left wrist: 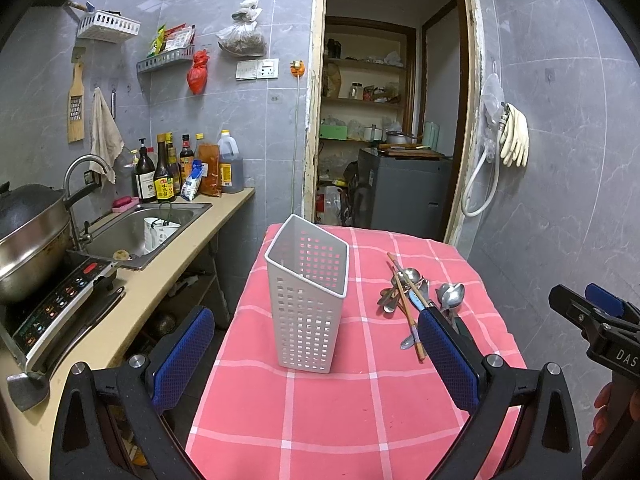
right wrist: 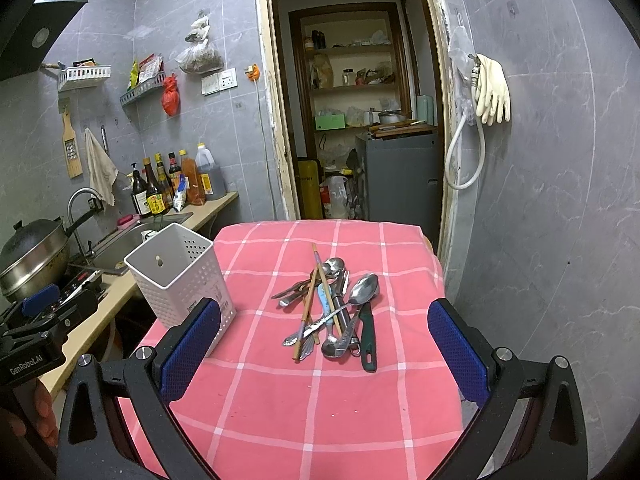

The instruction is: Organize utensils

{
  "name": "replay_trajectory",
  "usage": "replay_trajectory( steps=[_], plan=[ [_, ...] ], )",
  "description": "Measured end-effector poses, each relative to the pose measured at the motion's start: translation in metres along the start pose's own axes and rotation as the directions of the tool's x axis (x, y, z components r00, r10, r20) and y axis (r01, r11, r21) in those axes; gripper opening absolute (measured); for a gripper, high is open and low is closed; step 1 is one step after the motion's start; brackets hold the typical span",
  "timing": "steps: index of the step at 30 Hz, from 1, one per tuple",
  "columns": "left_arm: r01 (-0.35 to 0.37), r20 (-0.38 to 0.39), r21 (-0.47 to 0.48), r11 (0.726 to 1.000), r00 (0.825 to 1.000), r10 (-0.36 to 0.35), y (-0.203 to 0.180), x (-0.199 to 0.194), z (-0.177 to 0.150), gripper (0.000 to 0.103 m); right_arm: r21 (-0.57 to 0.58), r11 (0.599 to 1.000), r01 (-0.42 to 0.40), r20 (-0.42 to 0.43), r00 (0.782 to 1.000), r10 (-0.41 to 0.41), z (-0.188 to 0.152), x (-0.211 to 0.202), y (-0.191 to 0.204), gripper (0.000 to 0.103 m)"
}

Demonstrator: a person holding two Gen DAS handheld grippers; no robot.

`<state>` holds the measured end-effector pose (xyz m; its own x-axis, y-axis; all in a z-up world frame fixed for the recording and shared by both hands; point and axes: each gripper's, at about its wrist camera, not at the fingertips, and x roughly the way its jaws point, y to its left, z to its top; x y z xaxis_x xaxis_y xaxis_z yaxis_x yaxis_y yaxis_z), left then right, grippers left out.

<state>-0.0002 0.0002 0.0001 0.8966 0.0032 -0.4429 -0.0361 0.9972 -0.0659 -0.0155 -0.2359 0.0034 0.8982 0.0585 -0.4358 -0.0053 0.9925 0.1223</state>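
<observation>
Nothing looks sorted yet: the white holder stands empty at the table's left, utensils heaped mid-frame, left hand-held gripper and right hand-held gripper both spread apart, holding nothing.

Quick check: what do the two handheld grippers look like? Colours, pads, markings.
Both match: black angular frames with triangular cut-outs and silver bolt heads, jaws lined with blue textured pads. The left gripper shows white "GenRobot.AI" lettering on its body in the right wrist view; the right gripper shows "DAS". No cables visible. Bare fingers, no sleeves.
</observation>
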Motion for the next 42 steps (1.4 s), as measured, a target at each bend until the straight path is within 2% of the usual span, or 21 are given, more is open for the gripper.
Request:
replay_trajectory(
  steps=[34, 42],
  plan=[
    [-0.003, -0.005, 0.007, 1.0, 1.0, 0.003, -0.001, 0.0, 0.0, 0.102, 0.009, 1.0, -0.002, -0.012, 1.0, 0.002, 0.0, 0.004, 0.0, 0.102],
    [-0.002, -0.007, 0.008, 1.0, 1.0, 0.002, 0.0, 0.0, 0.0, 0.102, 0.013, 1.0, 0.001, -0.019, 1.0, -0.001, -0.013, 0.001, 0.001, 0.102]
  ],
)
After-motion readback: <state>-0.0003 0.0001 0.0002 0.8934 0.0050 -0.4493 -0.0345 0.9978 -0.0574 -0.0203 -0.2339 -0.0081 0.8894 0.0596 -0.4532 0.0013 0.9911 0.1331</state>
